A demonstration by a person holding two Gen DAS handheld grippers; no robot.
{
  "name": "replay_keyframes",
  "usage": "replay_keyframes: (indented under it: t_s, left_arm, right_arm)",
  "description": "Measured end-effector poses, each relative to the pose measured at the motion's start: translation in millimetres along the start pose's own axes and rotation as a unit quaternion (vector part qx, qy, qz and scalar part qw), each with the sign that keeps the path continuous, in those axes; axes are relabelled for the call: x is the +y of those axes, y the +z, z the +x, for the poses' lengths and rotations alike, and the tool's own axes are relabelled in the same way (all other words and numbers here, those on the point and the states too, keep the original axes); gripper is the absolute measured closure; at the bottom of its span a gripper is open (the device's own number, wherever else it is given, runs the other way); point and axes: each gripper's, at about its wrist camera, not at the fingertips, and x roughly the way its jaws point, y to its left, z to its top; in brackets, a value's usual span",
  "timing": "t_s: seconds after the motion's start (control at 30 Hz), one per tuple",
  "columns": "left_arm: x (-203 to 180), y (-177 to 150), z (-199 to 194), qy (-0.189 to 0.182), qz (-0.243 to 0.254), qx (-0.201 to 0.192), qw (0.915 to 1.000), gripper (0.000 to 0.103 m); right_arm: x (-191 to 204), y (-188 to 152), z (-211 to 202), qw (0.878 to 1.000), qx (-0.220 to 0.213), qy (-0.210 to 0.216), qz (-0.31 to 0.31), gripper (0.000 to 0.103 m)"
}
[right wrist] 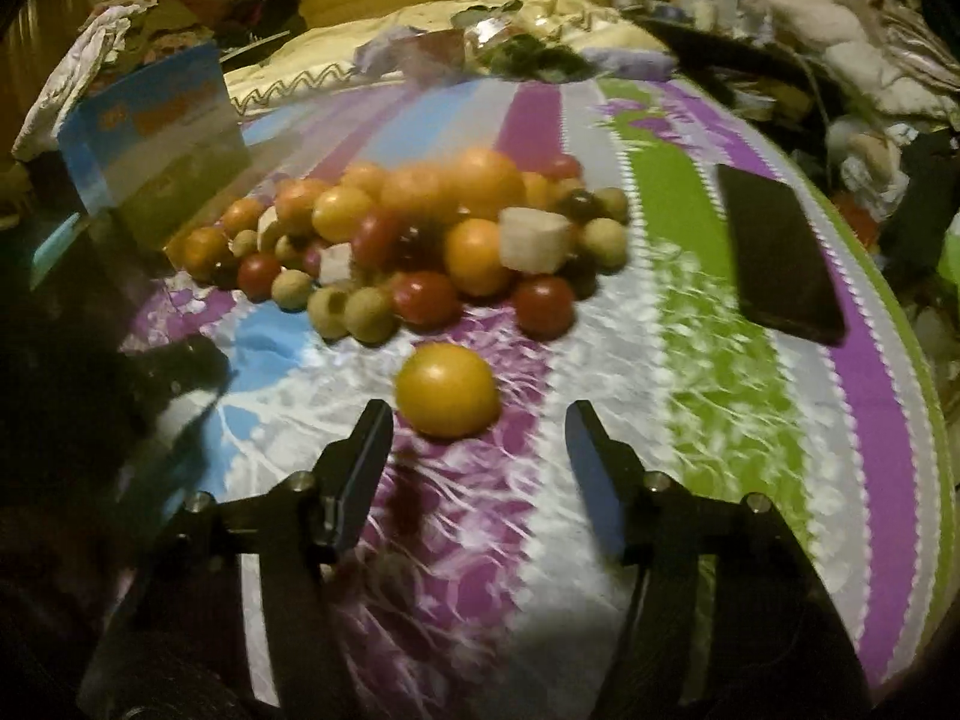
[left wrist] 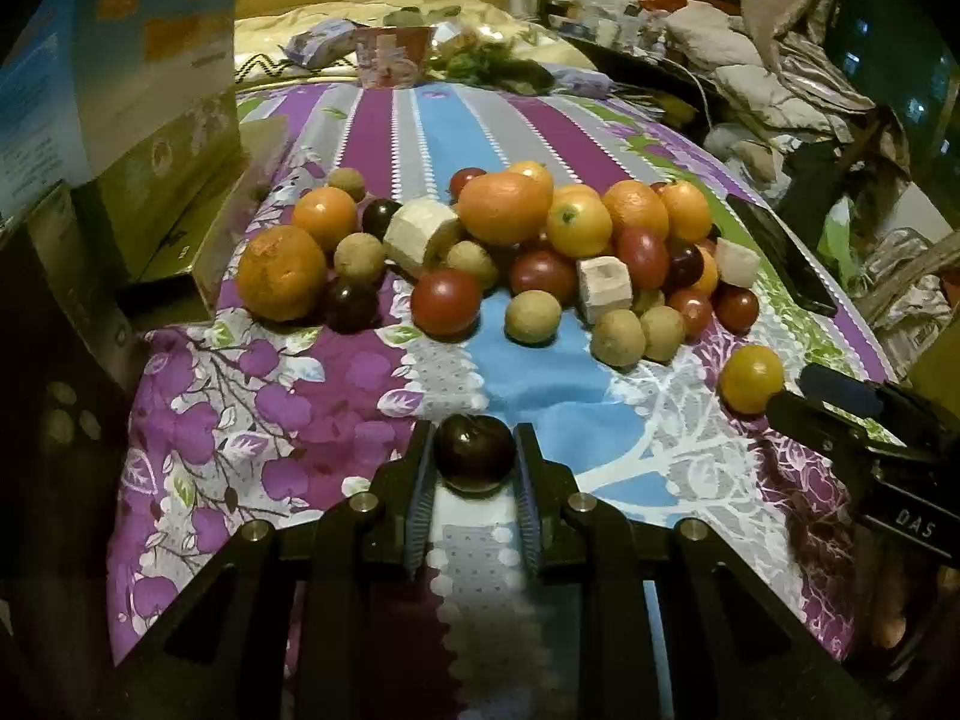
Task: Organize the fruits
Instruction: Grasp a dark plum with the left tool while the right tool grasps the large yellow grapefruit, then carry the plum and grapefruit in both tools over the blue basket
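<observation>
We saw the left gripper [left wrist: 474, 441] clamped on a small dark purple fruit [left wrist: 474, 452], its two pads pressing the fruit from both sides above the patterned bedsheet [left wrist: 252, 414]. The right gripper [right wrist: 479, 420] had its jaws apart and nothing was between them; a yellow-orange fruit [right wrist: 447, 390] lay on the sheet just in front of its fingertips, a little toward the left finger, and no pad touched it. In the left wrist view the same yellow-orange fruit [left wrist: 751, 378] lay alone at the right, just beside the tip of the right gripper [left wrist: 798, 402], apart from the others. Farther away, in the middle of the bed, was the pile of fruits [left wrist: 516, 240]: oranges, red and dark round ones, small tan ones and some pale cut chunks, all touching or leaning on each other. One large rough orange [left wrist: 281, 273] sat at the left edge of the pile. A black phone [right wrist: 780, 261] lay flat on the sheet to the right of the pile, well apart from it. At the left of the pile stood a blue and white carton [left wrist: 120, 78]. The right wrist view was blurred, so we could not tell small details there.
</observation>
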Motion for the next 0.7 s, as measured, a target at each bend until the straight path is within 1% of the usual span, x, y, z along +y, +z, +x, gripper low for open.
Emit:
replay_keyframes:
  t_s: [0.07, 0.13, 0.23, 0.27, 0.3, 0.33, 0.37, 0.43, 0.5, 0.7]
  left_arm:
    - [2.0, 0.6, 2.2, 0.007, -0.008, 0.004, 0.9999, 0.078]
    - [2.5, 1.0, 3.6, 0.012, -0.010, 0.007, 0.9999, 0.078]
    - [3.4, 0.0, 4.9, 0.015, -0.012, 0.010, 0.9998, 0.078]
    - [3.6, -0.3, 4.8, 0.016, -0.013, 0.011, 0.9997, 0.078]
    - [3.5, -0.5, 4.6, 0.017, -0.013, 0.011, 0.9997, 0.078]
    - [3.3, -0.3, 4.2, 0.019, -0.014, 0.012, 0.9997, 0.078]
    - [2.5, -0.3, 3.7, 0.022, -0.014, 0.013, 0.9996, 0.078]
    - [1.4, 1.8, 1.1, 0.024, -0.017, 0.015, 0.9995, 0.078]
    - [-1.0, 5.7, -4.6, 0.026, -0.018, 0.013, 0.9994, 0.078]
    - [-8.0, 24.1, -43.6, 0.040, -0.019, -0.017, 0.9989, 0.078]
  right_arm:
    - [4.9, 5.5, 9.7, 1.000, 0.011, -0.014, -0.001, 0.043]
    - [9.3, 4.9, 14.5, 1.000, 0.022, -0.017, 0.006, 0.043]
    - [12.5, 1.8, 20.7, 0.999, 0.031, -0.043, 0.007, 0.044]
    - [14.7, 1.1, 21.3, 0.998, 0.030, -0.055, 0.002, 0.048]
    - [16.4, 0.9, 20.9, 0.998, 0.028, -0.062, -0.001, 0.053]
    - [17.5, 0.9, 20.3, 0.998, 0.026, -0.064, -0.003, 0.057]
    - [18.2, 1.2, 19.3, 0.998, 0.026, -0.064, -0.002, 0.063]
    - [20.1, 3.2, 17.1, 0.997, 0.025, -0.071, -0.001, 0.063]
    - [17.2, 7.1, 12.1, 0.997, 0.019, -0.069, 0.015, 0.063]
    - [13.6, 22.1, -14.8, 0.997, -0.007, -0.063, 0.044, 0.063]
